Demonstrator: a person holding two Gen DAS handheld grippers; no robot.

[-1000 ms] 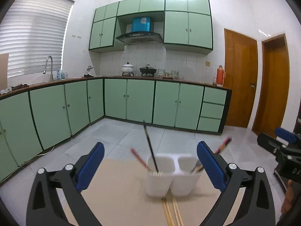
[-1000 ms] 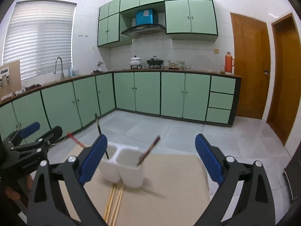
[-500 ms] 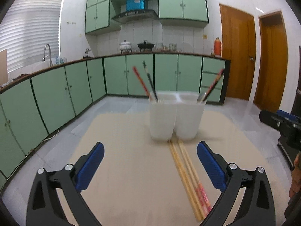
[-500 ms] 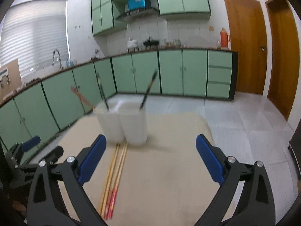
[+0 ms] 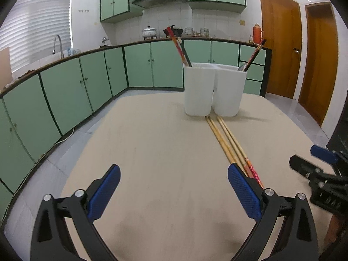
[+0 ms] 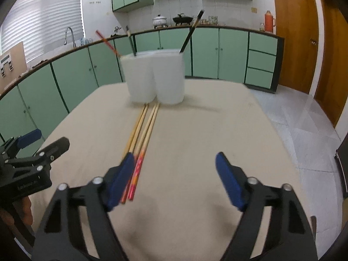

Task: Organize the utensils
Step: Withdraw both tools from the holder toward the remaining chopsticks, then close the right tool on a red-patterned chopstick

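Observation:
A white two-compartment utensil holder (image 5: 214, 90) stands at the far side of the beige table (image 5: 152, 152); it also shows in the right wrist view (image 6: 155, 79). Chopsticks stand in both compartments. Several wooden chopsticks (image 5: 228, 143) lie in a row in front of it, red-patterned ends toward me; they also show in the right wrist view (image 6: 143, 132). My left gripper (image 5: 174, 187) is open and empty, its right finger just left of the near ends. My right gripper (image 6: 174, 174) is open and empty, its left finger over the near ends.
Green kitchen cabinets and a counter with a sink, pots and a red thermos run along the back walls. Two wooden doors are at the right. The table's edges drop to a tiled floor on the left and right.
Both grippers have tilted down and pulled back toward the near end of the table. The chopsticks on the table came fully into view. Both stayed open.

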